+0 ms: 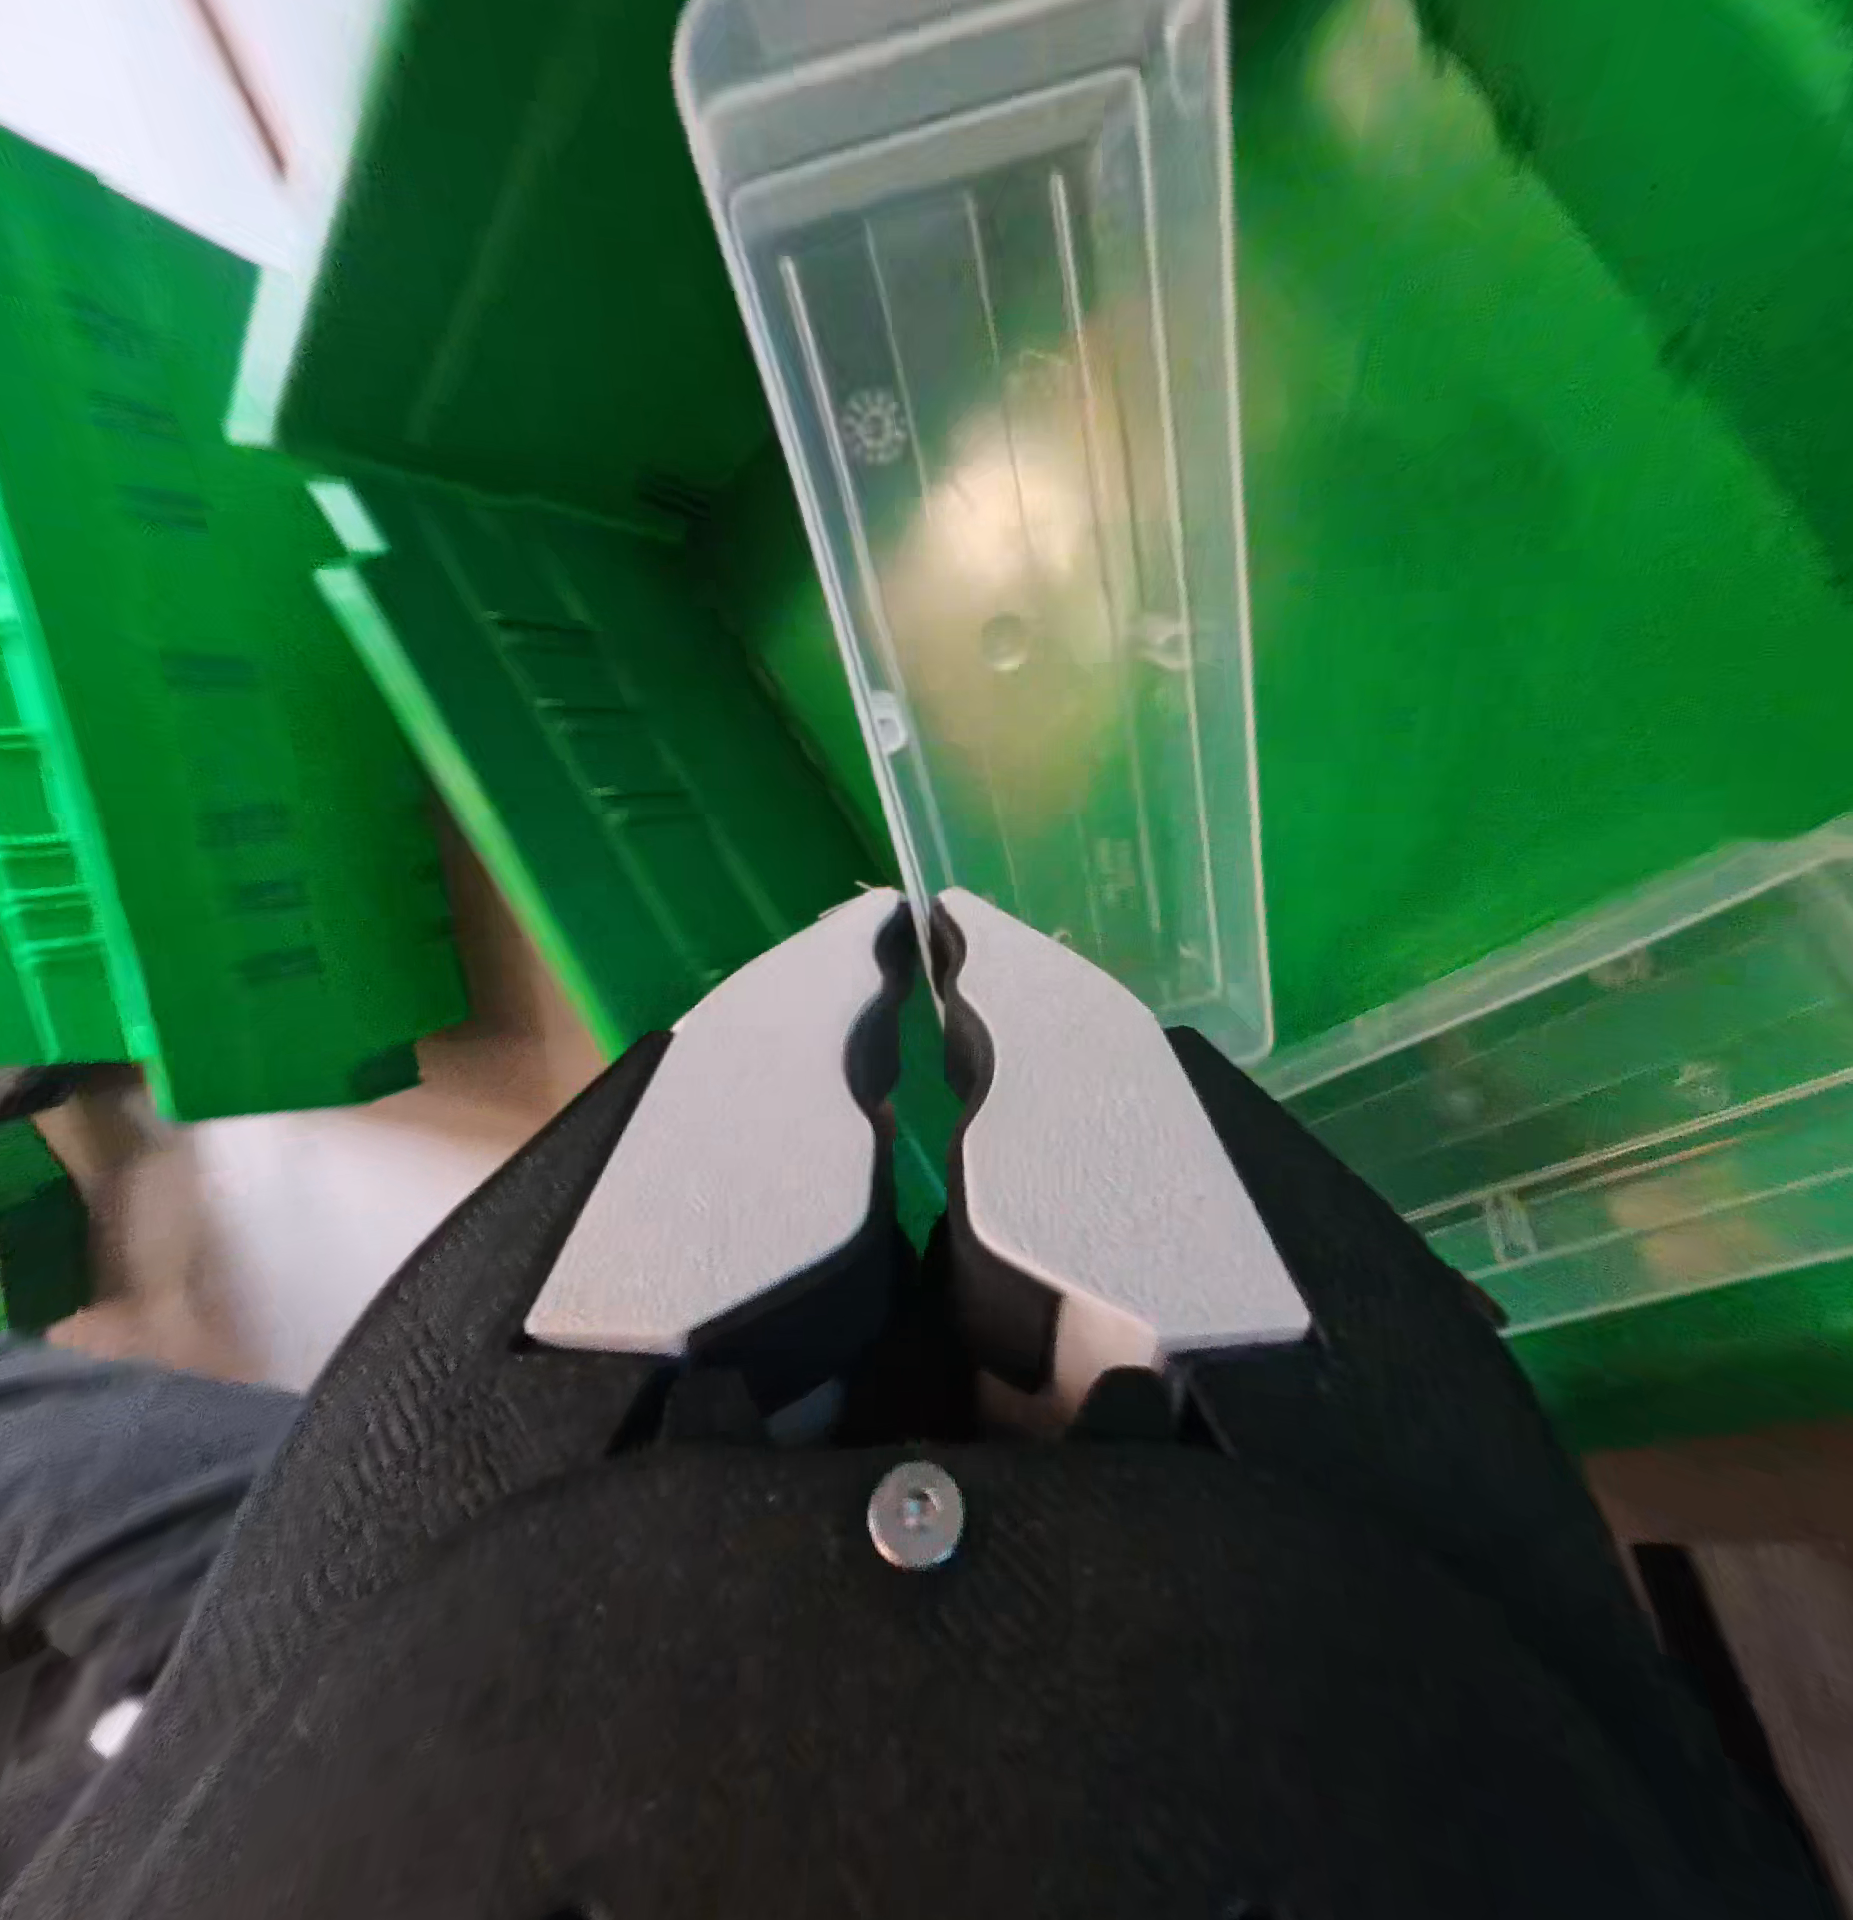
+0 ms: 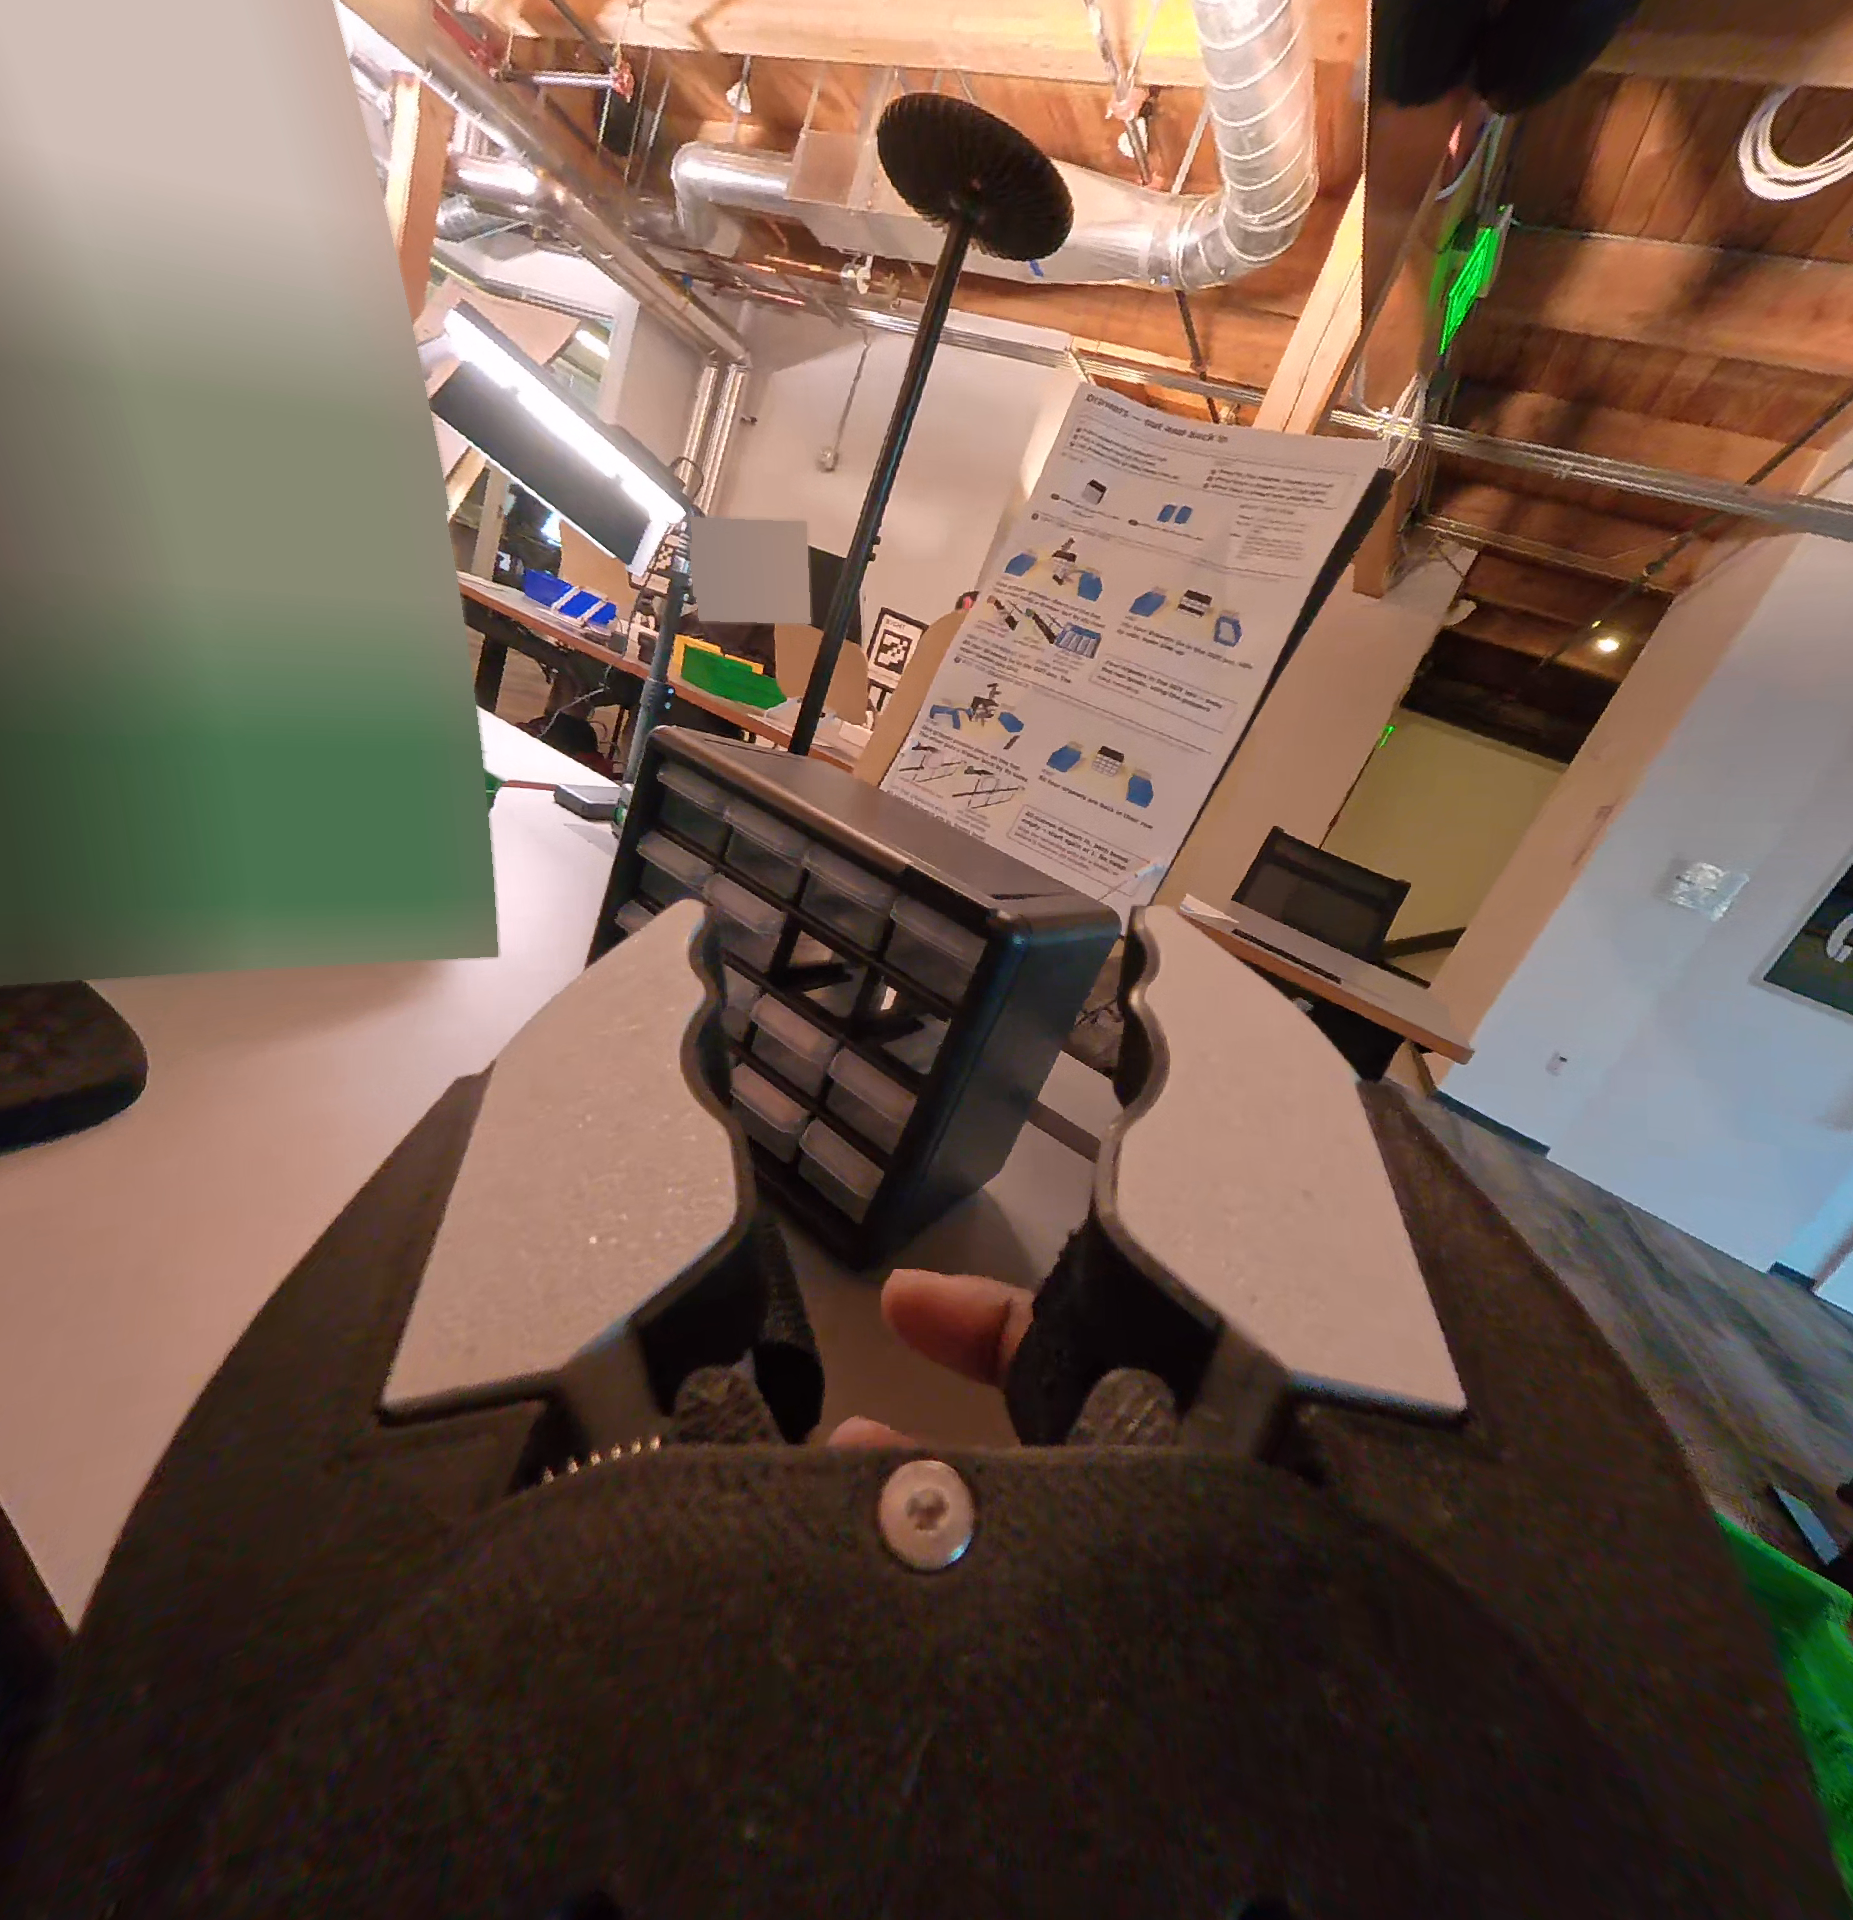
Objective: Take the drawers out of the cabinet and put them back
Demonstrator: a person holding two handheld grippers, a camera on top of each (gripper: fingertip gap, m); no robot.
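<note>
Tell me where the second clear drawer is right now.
In the left wrist view, the second drawer lies at lower right in the green bin.

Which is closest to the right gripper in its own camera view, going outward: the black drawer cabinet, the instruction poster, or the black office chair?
From the right gripper, nearest first:
1. Black drawer cabinet, on the table just past the fingertips, tilted.
2. Instruction poster, standing behind the cabinet, a bit to the right.
3. Black office chair, farther back on the right, beyond a desk.
</note>
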